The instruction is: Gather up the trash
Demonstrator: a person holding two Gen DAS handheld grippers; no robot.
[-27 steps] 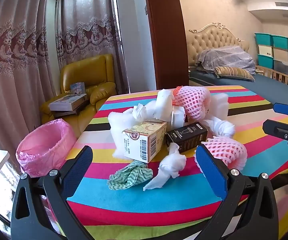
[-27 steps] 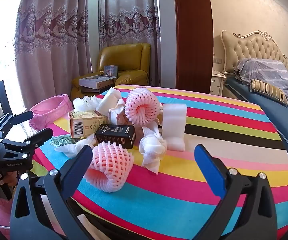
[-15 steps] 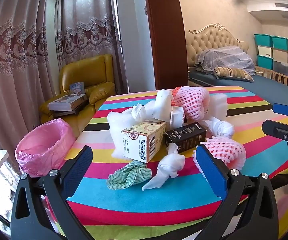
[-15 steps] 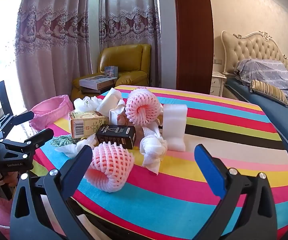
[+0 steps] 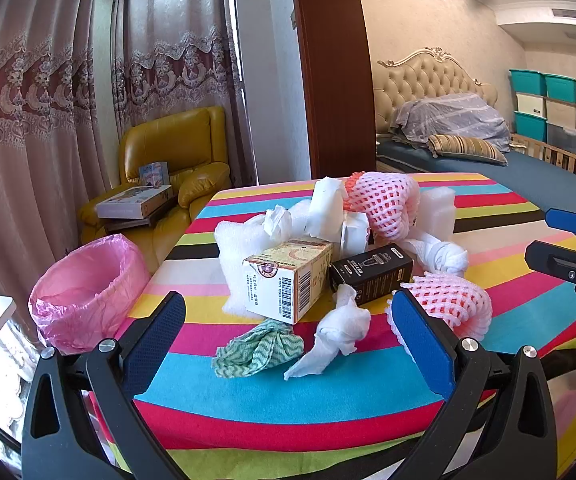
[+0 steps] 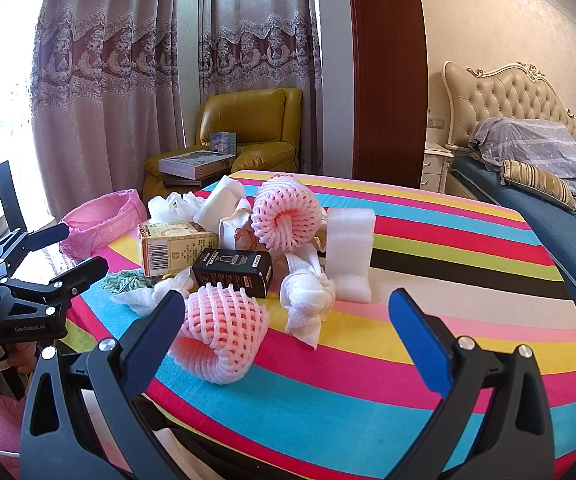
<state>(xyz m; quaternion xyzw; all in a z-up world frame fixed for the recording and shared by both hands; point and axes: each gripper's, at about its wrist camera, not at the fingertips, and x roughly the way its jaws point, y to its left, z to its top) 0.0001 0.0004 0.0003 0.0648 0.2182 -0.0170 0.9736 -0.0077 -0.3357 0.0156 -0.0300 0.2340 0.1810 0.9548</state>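
1. Your left gripper (image 5: 288,336) hangs just off the near edge of the worktop (image 5: 272,396), tipped down a little. Its jaws are as wide open as they go and hold nothing. Your right gripper (image 6: 284,332) is the same: jaws wide open, nothing in them. I think both are open like that so they are ready to grab.

2. The trash sits in one heap in the middle of the worktop. Nearest your left gripper lie a green rag (image 5: 258,348) and a twisted white tissue (image 5: 335,334). There is a bare stripe of cloth in front of them, so you have room to come in low.

3. Nearest your right gripper is a pink foam net (image 6: 220,332), close to the near edge and apart from the rest. It looks soft and should squash easily.

4. Behind these stand a cardboard box (image 5: 288,280) and a black box (image 5: 369,274), side by side and touching. More tissue, white foam and a second pink net (image 5: 383,204) are piled behind them.

5. The pink bin bag (image 5: 88,292) stands open past the left edge of the worktop, I think so trash can drop straight in.

6. The right side and far end of the worktop are bare.
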